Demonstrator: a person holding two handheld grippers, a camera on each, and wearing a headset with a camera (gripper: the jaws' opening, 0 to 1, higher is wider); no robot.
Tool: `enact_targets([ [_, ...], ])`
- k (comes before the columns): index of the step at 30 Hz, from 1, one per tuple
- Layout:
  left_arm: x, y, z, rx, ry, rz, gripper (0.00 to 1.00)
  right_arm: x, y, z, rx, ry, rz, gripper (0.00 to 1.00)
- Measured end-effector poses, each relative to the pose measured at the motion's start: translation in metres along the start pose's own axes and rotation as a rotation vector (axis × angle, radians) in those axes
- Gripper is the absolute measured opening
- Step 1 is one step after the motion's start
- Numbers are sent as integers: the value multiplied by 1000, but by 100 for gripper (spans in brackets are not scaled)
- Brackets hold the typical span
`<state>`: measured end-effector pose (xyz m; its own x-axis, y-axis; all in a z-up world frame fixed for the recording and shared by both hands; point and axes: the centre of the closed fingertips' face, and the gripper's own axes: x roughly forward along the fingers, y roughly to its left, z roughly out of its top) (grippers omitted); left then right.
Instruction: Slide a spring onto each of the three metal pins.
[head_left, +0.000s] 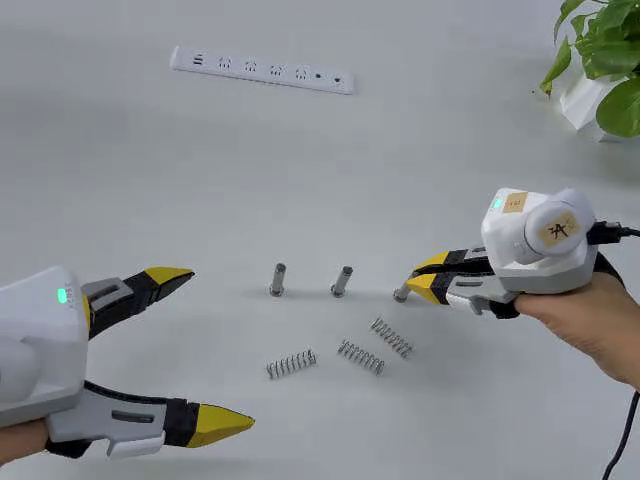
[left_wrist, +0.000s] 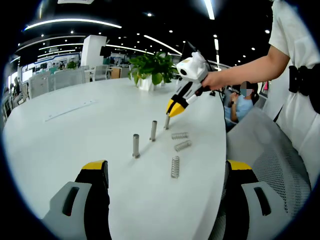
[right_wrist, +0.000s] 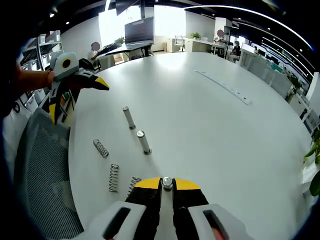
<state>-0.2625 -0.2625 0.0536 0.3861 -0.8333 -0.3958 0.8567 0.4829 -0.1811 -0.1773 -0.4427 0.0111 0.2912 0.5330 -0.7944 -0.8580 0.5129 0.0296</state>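
Three metal pins stand in a row on the white table: the left pin (head_left: 278, 279), the middle pin (head_left: 342, 281) and the right pin (head_left: 401, 294). My right gripper (head_left: 420, 281) is shut on the right pin (right_wrist: 167, 183), whose top shows between the yellow tips. Three springs lie in front of the pins: one (head_left: 291, 364) at the left, one (head_left: 360, 356) in the middle, one (head_left: 391, 337) at the right. My left gripper (head_left: 205, 350) hovers open at the lower left, well short of the springs, with nothing between its fingers.
A white power strip (head_left: 262, 70) lies at the far side of the table. A potted plant (head_left: 600, 60) stands at the back right. A person sits beyond the table's edge in the left gripper view.
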Motion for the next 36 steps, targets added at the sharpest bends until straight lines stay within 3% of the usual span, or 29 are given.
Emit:
enact_targets([
  [22, 0, 0, 2, 6, -2, -1, 96, -2, -1, 2, 5, -11, -7, 14],
  [36, -1, -3, 6, 18, 2, -5, 95, -17, -1, 5, 24, -53, -32, 23],
])
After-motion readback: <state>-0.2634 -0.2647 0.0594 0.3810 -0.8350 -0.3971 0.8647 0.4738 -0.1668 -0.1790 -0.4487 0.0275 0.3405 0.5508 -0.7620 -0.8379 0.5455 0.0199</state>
